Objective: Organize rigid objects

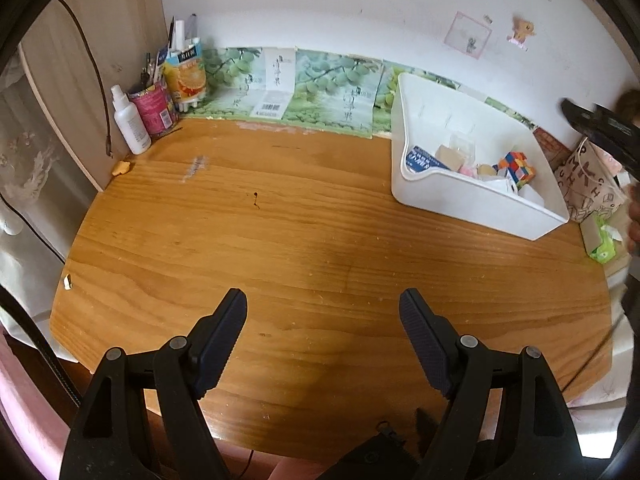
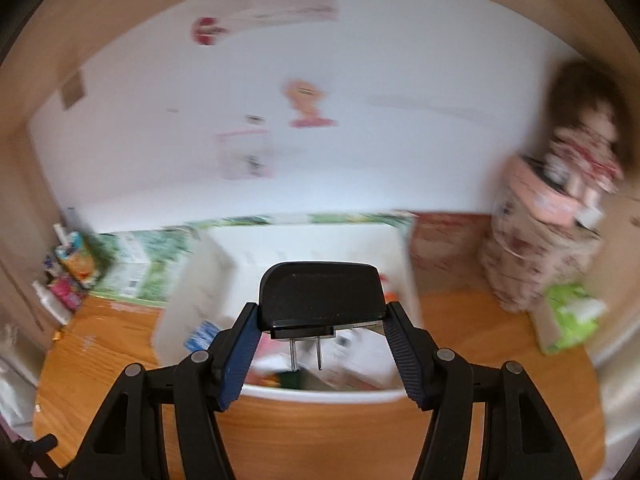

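table [image 1: 280, 240]: wooden top, mostly bare in the middle; clutter sits along the back wall and corners.
bin [image 1: 460, 200]: white plastic tub, back-right of the table, rim open upward. already holds small stuff: a blue-labelled box, cardboard bits, a colourful cube puzzle [image 1: 518, 166], some white pieces.
back-left corner: white spray bottle [image 1: 130, 120], pink can, orange-print carton used as a pen holder. not part of the move, by the look of it.
right edge: patterned bag and a green tissue pack [image 1: 604, 240] beside the bin.
right gripper [image 2: 320, 314]: jaws closed partway onto a black plug adapter [image 2: 320, 296], blue pads pressing its two short ends. view is motion-blurred, so background detail is soft.
adapter pose: long axis runs across the claw, pad to pad; two metal prongs [image 2: 306, 354] point down and back toward the camera.
adapter location: in the air, held over the bin's near rim, bin interior directly below and ahead in the right wrist view.
left gripper [image 1: 322, 312]: jaws spread wide, nothing between them, hovering low over the bare near part of the table.
key relation: bin lies straight under and forward of the right claw; right hand is far nearer than the left, which sits well apart to the bin's left.
judgement: likely step is release into the bin; prongs-down drop could snag on the items inside.
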{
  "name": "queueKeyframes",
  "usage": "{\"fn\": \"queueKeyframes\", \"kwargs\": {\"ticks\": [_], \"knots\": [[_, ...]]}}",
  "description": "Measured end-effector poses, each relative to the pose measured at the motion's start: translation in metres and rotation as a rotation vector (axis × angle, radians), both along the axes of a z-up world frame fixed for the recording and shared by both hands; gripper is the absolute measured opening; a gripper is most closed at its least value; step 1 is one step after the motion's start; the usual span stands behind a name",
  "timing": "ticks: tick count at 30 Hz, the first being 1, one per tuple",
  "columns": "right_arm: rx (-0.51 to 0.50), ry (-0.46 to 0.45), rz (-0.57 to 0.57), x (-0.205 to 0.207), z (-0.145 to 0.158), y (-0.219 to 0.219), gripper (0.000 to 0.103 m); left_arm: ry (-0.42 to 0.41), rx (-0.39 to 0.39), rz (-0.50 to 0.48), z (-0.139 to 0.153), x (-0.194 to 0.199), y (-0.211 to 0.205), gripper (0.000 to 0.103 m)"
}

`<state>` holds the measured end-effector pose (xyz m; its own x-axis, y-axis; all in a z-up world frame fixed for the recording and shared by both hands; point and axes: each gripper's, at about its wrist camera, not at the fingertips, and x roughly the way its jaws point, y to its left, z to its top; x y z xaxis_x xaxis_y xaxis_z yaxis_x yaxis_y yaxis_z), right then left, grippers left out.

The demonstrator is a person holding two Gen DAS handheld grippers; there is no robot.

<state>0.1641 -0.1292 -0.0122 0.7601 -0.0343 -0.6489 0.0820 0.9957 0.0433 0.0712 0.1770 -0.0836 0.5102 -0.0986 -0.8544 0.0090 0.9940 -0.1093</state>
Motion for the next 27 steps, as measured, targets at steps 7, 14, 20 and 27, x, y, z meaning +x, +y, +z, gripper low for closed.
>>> {"fn": "queueKeyframes", "kwargs": {"ticks": [7, 14, 20, 27], "knots": [[-0.108, -0.093, 0.094, 0.013, 0.006, 0.039, 0.080, -0.091, 0.030, 0.019, 0.015, -0.018, 0.006, 0.081], [-0.159, -0.089, 0.124, -0.013, 0.007, 0.048, 0.082, -0.124, -0.002, 0.032, 0.021, -0.020, 0.009, 0.081], [-0.075, -0.034, 0.102, -0.048, 0.000, 0.039, 0.083, -0.180, -0.013, 0.004, 0.038, -0.021, -0.009, 0.083], [0.028, 0.097, 0.065, -0.095, -0.024, 0.026, 0.084, -0.191, -0.023, -0.006, 0.052, -0.017, -0.041, 0.096]]}}
